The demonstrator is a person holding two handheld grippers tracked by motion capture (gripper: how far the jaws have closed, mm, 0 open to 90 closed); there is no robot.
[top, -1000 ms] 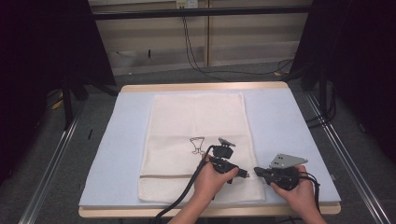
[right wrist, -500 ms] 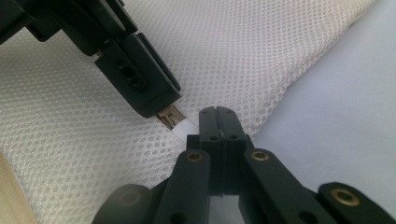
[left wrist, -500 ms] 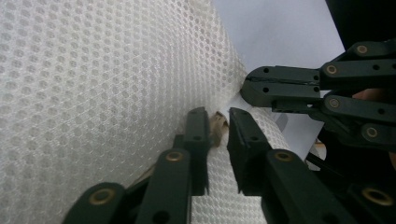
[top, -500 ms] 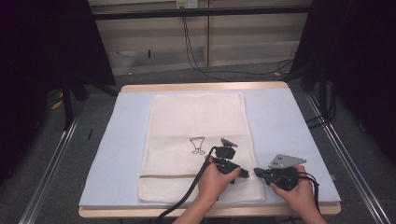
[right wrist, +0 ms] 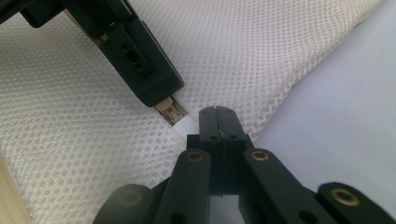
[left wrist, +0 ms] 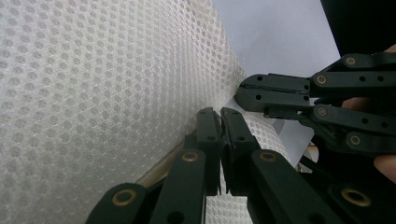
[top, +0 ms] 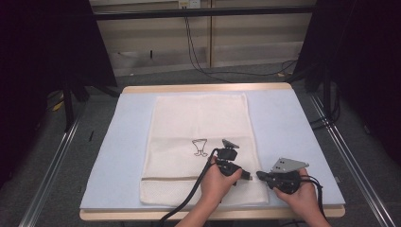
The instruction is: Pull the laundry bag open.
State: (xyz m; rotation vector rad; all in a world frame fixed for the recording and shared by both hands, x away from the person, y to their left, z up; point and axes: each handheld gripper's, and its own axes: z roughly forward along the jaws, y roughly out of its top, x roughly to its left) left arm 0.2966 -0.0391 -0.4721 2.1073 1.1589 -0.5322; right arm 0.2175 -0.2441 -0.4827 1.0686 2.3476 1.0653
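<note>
A white mesh bag [top: 198, 123] with a small black drawing lies flat on the pale blue mat [top: 293, 127]. Both hands rest at its near right corner. My left gripper [top: 247, 176] points right along the zipper seam. Its jaws have just been closing and now pinch a beige zipper pull [right wrist: 170, 109]. In the left gripper view its jaws [left wrist: 220, 114] stand together over the mesh [left wrist: 93, 93]. My right gripper [top: 259, 175] faces it, tip to tip, shut on the bag's edge [right wrist: 261, 116] beside a white tab [right wrist: 186, 123].
The mat covers a wooden table [top: 142, 215] with metal rails on both sides. Black cables trail from both grippers toward the near edge. Dark curtains and a wall with cables stand beyond the far edge.
</note>
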